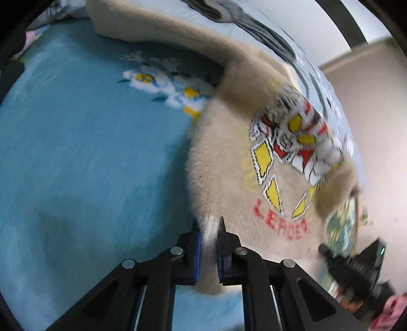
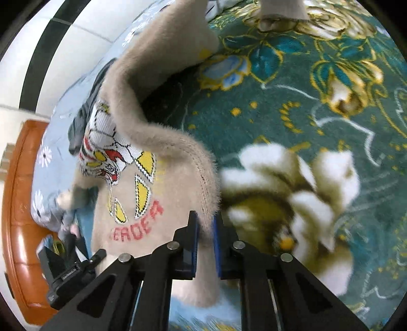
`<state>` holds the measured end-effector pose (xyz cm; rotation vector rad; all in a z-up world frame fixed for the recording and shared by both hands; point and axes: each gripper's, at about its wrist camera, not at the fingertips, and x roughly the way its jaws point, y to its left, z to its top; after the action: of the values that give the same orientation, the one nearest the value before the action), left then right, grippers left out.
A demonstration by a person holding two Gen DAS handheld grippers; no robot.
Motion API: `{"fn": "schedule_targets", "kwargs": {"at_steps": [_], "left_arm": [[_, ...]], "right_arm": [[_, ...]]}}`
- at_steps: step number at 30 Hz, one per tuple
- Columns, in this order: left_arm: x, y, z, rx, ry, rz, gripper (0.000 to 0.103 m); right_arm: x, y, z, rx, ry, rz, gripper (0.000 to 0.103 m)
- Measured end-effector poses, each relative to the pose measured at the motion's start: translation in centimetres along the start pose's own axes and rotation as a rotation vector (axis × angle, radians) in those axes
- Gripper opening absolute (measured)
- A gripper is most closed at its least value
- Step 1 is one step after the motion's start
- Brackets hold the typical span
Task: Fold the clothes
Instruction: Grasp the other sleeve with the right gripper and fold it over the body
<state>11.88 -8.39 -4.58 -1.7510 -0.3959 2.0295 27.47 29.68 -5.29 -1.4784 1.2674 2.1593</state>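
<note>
A fuzzy beige sweater (image 1: 223,163) with a yellow, red and white graphic and red lettering lies partly lifted over a bed. My left gripper (image 1: 209,224) is shut on its left edge, with a fold of fleece pinched between the blue pads. In the right wrist view the same sweater (image 2: 162,203) bunches up, and my right gripper (image 2: 204,219) is shut on its right edge. Each gripper shows in the other's view: the right one (image 1: 356,264) at lower right, the left one (image 2: 68,270) at lower left.
A blue blanket (image 1: 76,152) with white daisies covers the bed on the left side. A dark green floral blanket (image 2: 305,114) with a large white flower spreads to the right. A grey garment (image 1: 254,23) lies on a pale blue sheet behind. An orange-brown bed frame (image 2: 17,203) runs along the left.
</note>
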Motion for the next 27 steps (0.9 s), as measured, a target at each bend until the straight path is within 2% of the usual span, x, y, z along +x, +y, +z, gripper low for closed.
{"fn": "schedule_targets", "kwargs": {"at_steps": [7, 11, 14, 17, 18, 20, 23, 27], "left_arm": [[-1.4, 2.5, -6.2, -0.013, 0.015, -0.034, 0.010], [-1.0, 4.7, -5.9, -0.149, 0.028, -0.143, 0.014], [-1.4, 4.7, -5.3, -0.194, 0.022, -0.171, 0.018], [-2.9, 5.4, -3.3, -0.202, -0.045, -0.164, 0.031], [-3.1, 5.7, -1.8, -0.228, -0.083, -0.156, 0.037], [-3.7, 7.4, 0.4, -0.306, -0.143, -0.138, 0.042], [-3.9, 10.2, 3.9, -0.445, -0.213, -0.139, 0.042], [-3.7, 13.2, 8.6, -0.615, -0.288, -0.102, 0.043]], "right_arm": [[-1.3, -1.8, -4.3, -0.044, 0.035, -0.015, 0.010], [-1.3, -1.7, -4.2, -0.033, 0.026, -0.007, 0.011], [-1.7, -1.4, -3.8, -0.022, 0.006, 0.001, 0.014], [-2.2, -1.3, -3.3, -0.040, -0.011, -0.012, 0.015], [-2.3, -1.5, -3.0, -0.039, -0.015, -0.019, 0.020], [-2.7, -2.1, -2.2, -0.021, -0.023, -0.043, 0.027], [-3.3, -2.7, -1.0, 0.002, -0.044, -0.056, 0.027], [-4.6, -3.0, 0.6, 0.028, -0.100, -0.026, 0.028]]}}
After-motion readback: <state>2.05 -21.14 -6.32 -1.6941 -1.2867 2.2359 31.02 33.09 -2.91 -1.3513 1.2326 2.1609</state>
